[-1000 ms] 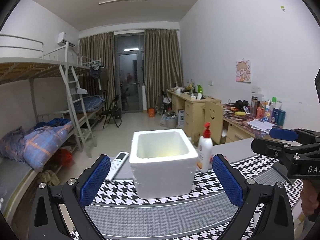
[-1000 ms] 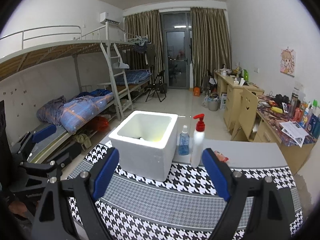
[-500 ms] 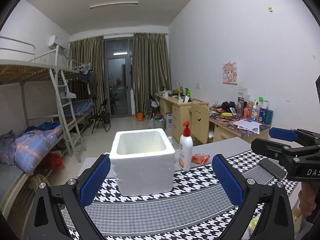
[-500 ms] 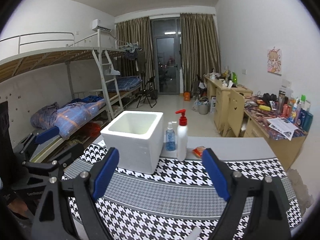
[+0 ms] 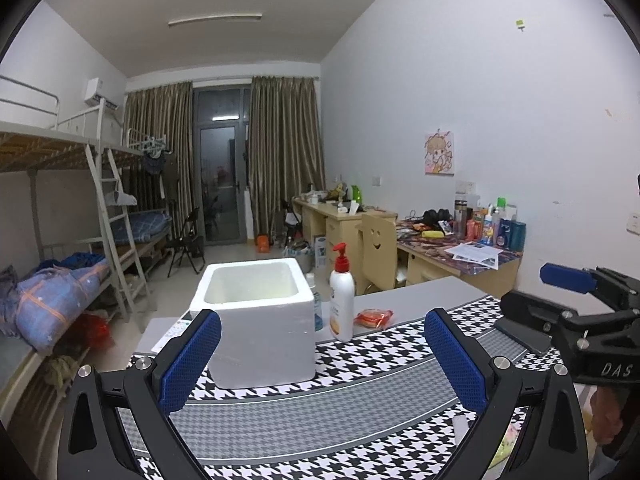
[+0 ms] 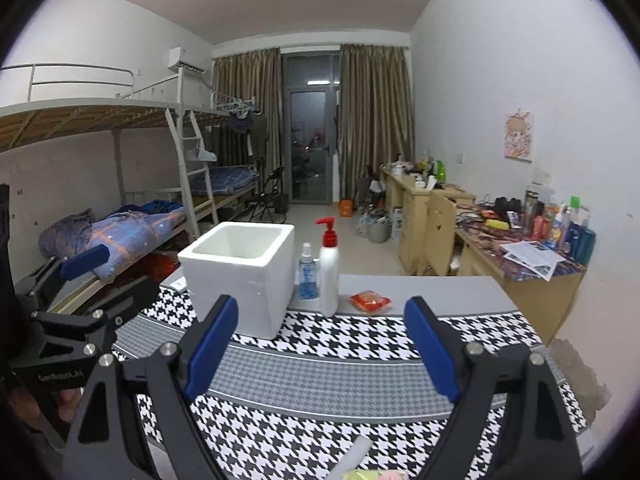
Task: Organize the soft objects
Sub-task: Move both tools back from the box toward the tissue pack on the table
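Observation:
A white foam box (image 5: 256, 316) stands open-topped on the houndstooth cloth (image 5: 360, 364); it also shows in the right wrist view (image 6: 240, 276). My left gripper (image 5: 320, 360) is open and empty, held back from the box. My right gripper (image 6: 320, 352) is open and empty, also short of the box. A small red soft packet (image 5: 374, 317) lies on the grey table right of the bottles, seen too in the right wrist view (image 6: 370, 301). Pale soft items peek at the near edge (image 6: 376, 474), mostly hidden.
A white pump bottle with red top (image 5: 341, 296) and a small blue spray bottle (image 6: 307, 274) stand right of the box. A remote (image 5: 172, 330) lies left of it. Bunk beds (image 6: 120, 216) stand left, cluttered desks (image 6: 520, 232) right.
Both grippers have drawn back and up from the box, so it looks smaller and farther. The red packet and the spray bottle have come into the left view. Jaws unchanged.

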The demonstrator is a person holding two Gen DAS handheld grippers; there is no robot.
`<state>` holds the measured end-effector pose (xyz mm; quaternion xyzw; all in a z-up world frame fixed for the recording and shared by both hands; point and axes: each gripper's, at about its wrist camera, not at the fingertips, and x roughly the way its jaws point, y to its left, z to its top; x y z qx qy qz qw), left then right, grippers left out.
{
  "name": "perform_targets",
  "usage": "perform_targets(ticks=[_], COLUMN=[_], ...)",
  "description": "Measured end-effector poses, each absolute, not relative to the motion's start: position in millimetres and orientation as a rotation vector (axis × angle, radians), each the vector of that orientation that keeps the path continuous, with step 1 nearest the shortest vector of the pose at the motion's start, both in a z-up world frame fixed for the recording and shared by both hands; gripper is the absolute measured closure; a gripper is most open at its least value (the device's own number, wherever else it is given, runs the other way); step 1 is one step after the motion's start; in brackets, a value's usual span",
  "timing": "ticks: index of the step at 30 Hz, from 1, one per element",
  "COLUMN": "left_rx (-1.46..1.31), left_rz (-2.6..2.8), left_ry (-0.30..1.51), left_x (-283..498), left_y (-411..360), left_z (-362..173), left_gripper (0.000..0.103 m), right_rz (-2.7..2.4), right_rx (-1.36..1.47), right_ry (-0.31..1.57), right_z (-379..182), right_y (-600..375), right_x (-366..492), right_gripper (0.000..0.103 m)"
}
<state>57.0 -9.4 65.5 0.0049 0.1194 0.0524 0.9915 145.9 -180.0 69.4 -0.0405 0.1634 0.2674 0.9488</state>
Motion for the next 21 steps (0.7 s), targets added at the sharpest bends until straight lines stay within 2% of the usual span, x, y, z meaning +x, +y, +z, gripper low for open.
perform_targets(ticks=[21], left_rx=[0.003], left_rz=[0.052], left_ry=[0.223], left_x=[47], left_y=[-28], left_z=[43], left_gripper=[0.001], right_rz=[0.427], right_rx=[-0.069], right_ry=[0.326], right_z=[33], right_y=[-215], right_x=[127], right_gripper=[0.015])
